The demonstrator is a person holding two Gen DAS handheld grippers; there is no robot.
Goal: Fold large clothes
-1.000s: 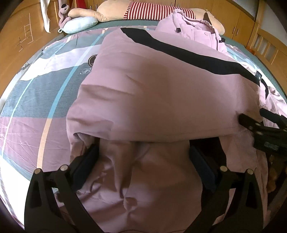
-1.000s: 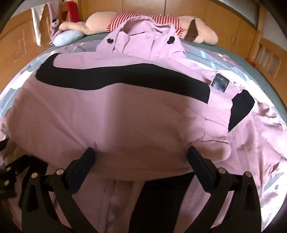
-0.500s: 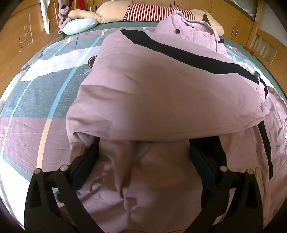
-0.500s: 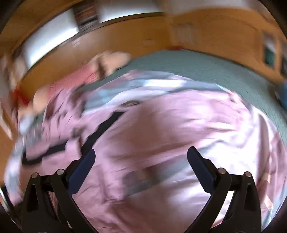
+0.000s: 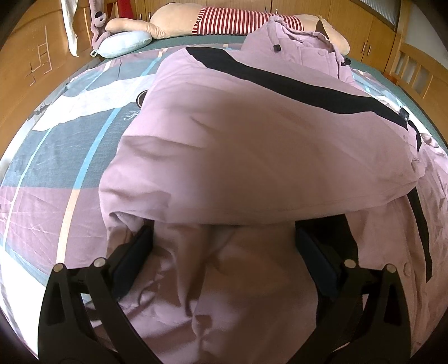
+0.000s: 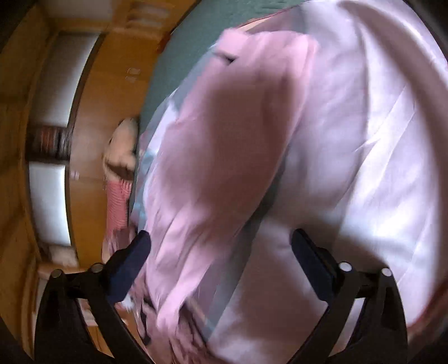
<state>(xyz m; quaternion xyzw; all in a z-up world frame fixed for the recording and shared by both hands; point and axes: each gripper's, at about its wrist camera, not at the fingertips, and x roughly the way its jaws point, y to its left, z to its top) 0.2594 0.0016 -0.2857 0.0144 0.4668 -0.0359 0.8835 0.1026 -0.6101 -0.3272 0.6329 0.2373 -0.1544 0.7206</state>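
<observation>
- Lilac cotton-looking padded jacket with a black stripe point(image 5: 252, 145) was sprawled over the patchwork grey, pink and white bedsheet point(image 5: 70, 145), hood end point(image 5: 296, 47) up by the long striped plush toy point(image 5: 224, 19) at the far side.
- So its long axis ran pretty much straight away from the left gripper point(image 5: 224, 252), collar pointing far, hem near.
- A folded-over layer sat on top, its near edge lying right across the left gripper's fingertips.
- The left one's jaws stood wide, loose fabric bunched between them but the pads didn't look to be pinching anything.
- Right gripper point(image 6: 221, 252) was the blurry one, view rolled sideways, and its jaws were closing, still wide apart. Pink cloth point(image 6: 224, 156) lay in front of and between the jaws, but neither pad pressed on it as far as the smear let anyone tell.
- Best guess: the right hand was nearer the loose side, likely a sleeve, so the next fold probably went crosswise to that long axis.
</observation>
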